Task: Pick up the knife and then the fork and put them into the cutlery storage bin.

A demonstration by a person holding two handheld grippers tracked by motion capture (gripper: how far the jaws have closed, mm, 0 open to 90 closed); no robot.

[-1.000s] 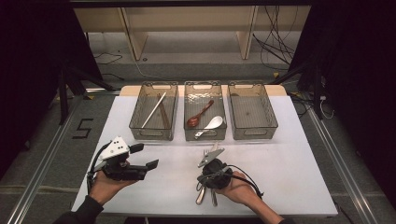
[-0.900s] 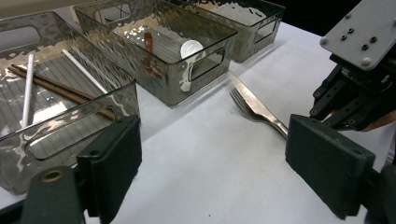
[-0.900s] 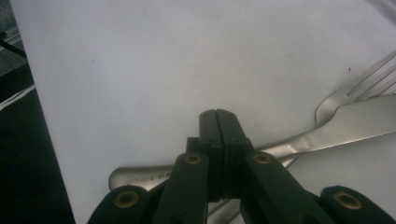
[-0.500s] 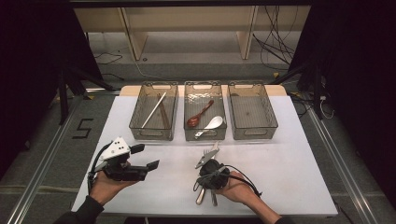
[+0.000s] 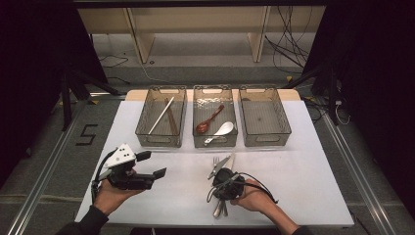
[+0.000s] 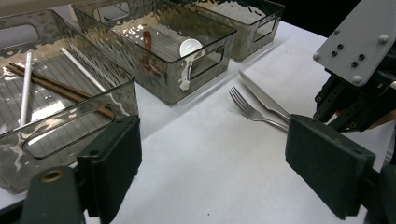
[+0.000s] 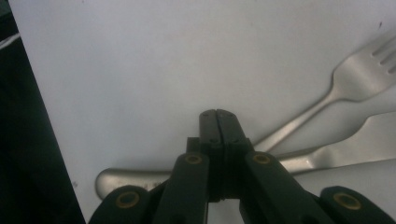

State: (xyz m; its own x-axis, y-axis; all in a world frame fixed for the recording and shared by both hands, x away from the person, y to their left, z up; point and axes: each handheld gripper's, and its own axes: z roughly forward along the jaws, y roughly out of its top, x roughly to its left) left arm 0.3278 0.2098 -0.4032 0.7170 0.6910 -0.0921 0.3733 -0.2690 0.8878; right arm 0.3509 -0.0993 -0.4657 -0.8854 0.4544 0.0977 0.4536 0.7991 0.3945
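On the white table (image 5: pixel 303 166), our right gripper (image 7: pixel 218 116) hovers with jaws pressed together over the fork (image 7: pixel 359 79) and knife (image 7: pixel 345 151). Our left gripper (image 6: pixel 210 163) is spread wide, holding nothing.

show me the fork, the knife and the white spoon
fork (image 6: pixel 247 109), left gripper view, on its neck below the tines
knife (image 6: pixel 261 97), left gripper view, mid blade
white spoon (image 5: pixel 224 129), high view, on its bowl

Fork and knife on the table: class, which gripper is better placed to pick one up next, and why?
Right. The right gripper sits directly over the fork and knife handles, jaws shut; the left gripper hangs open farther off.
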